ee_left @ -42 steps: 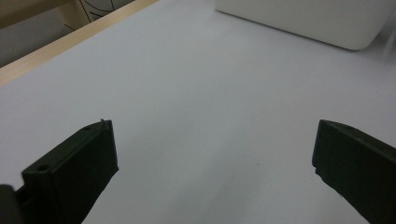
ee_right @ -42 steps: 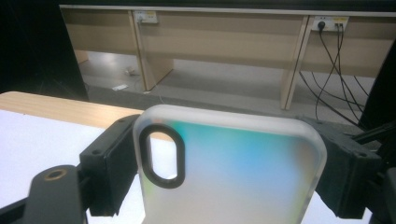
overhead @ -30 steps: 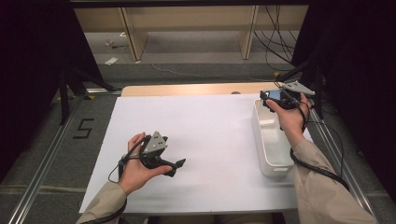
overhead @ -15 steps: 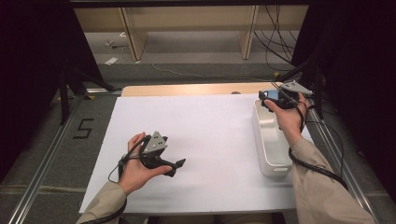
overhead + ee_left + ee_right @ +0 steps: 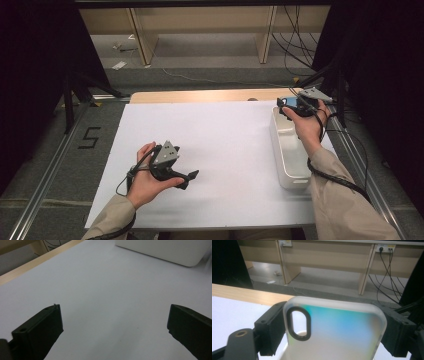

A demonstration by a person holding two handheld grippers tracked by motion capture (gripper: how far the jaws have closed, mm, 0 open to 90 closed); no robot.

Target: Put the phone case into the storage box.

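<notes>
1. The left gripper rests low over the white table sheet near the person's side, held in the left hand. Its jaws stand wide apart with nothing between them (released).
2. Farther off on the right, the white tray lies along the sheet's edge.
3. Over the tray's far end, the right gripper is clamped across a phone case (translucent, with a blue-green tint and an oval camera cutout), one black jaw pressing each long side.
</notes>
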